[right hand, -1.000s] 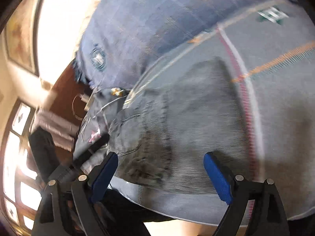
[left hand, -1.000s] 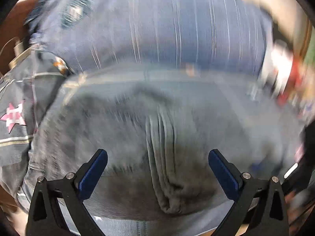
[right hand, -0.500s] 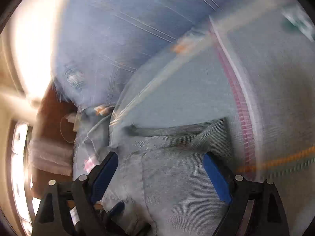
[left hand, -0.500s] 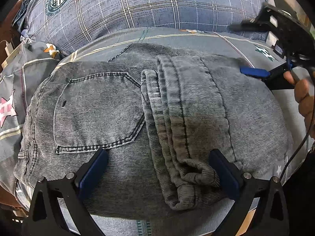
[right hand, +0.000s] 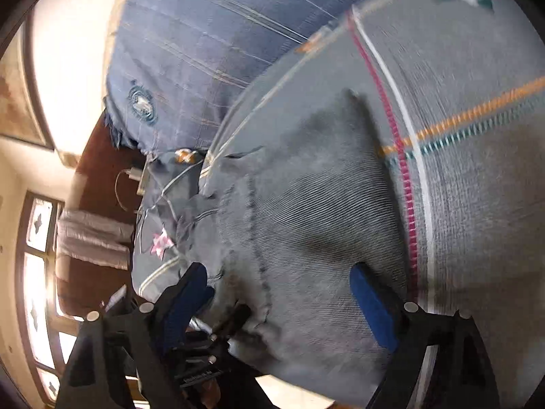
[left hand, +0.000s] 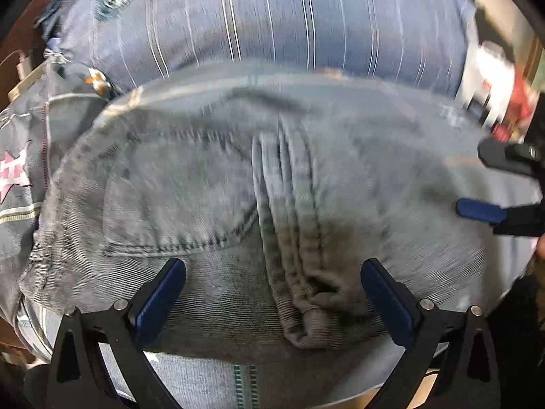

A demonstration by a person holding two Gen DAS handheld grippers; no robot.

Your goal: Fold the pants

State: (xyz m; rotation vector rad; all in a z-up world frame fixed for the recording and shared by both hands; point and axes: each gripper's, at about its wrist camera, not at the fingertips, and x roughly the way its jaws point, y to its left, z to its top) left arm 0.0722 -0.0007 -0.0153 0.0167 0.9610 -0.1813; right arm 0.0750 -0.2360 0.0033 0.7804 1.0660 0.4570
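Note:
Grey corduroy-like jeans point(left hand: 211, 204) lie folded on the bed, back pocket up, with the legs' hems point(left hand: 306, 323) doubled over the middle. My left gripper point(left hand: 272, 293) hovers open just above their near edge, nothing between its fingers. At the right edge of the left wrist view, my right gripper point(left hand: 490, 187) stands open beside the jeans' right end. In the right wrist view the jeans point(right hand: 306, 221) fill the centre, and the right gripper point(right hand: 282, 289) is open over their near end, its pads clear of the cloth. Both views are blurred.
A blue plaid pillow point(left hand: 272, 17) lies behind the jeans on the grey striped sheet point(right hand: 477, 204). A dark cover with a pink star point(left hand: 13, 173) lies to the left. A charger and cable point(right hand: 136, 173) sit on brown wood beyond it. Windows point(right hand: 37, 272) show at far left.
In the left wrist view the right gripper has dropped from the far right corner of the jeans to their right side. The jeans lie as before. The left gripper stays open.

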